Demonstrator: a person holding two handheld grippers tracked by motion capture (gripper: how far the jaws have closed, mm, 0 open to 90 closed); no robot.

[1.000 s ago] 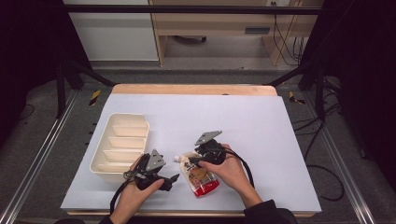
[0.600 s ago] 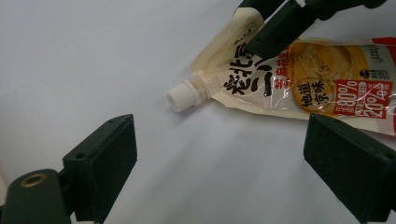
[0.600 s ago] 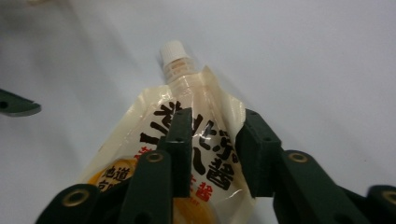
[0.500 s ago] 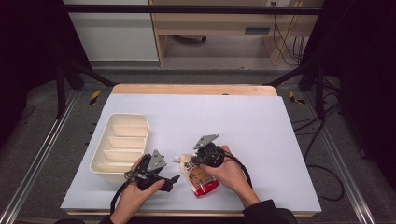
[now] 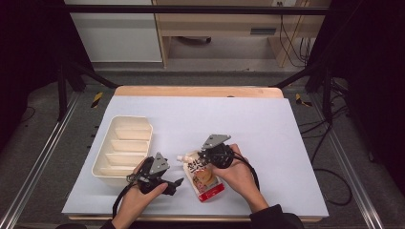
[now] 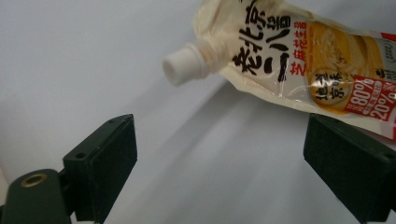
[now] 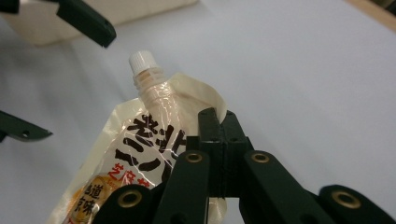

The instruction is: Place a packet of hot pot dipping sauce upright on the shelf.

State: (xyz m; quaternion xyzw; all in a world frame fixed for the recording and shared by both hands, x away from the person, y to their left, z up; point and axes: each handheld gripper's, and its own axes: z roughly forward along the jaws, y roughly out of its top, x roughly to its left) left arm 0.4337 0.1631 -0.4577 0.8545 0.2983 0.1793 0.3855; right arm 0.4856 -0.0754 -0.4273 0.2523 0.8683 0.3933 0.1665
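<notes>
The right tool (image 5: 206,157) has just been closing, and its jaws are now pressed together on the upper edge of the pouch (image 5: 203,174), pinching the film beside the spout. In the right gripper view the two black jaws meet flat against each other with the cream film caught between them, and the white cap (image 7: 138,59) points away, up the picture. The pouch sits near the tabletop's (image 5: 267,124) near edge, a little left of the middle, cap end to the far left and red bottom end nearest the person. In the left gripper view its cap end looks raised, with a shadow beneath it.

The left tool (image 5: 175,183) lies low just left of the pouch, jaws spread wide with nothing between them; the pouch is ahead of them, apart. A cream tray (image 5: 109,168) with cross dividers stands at the left, just beyond the left hand (image 5: 136,198).
</notes>
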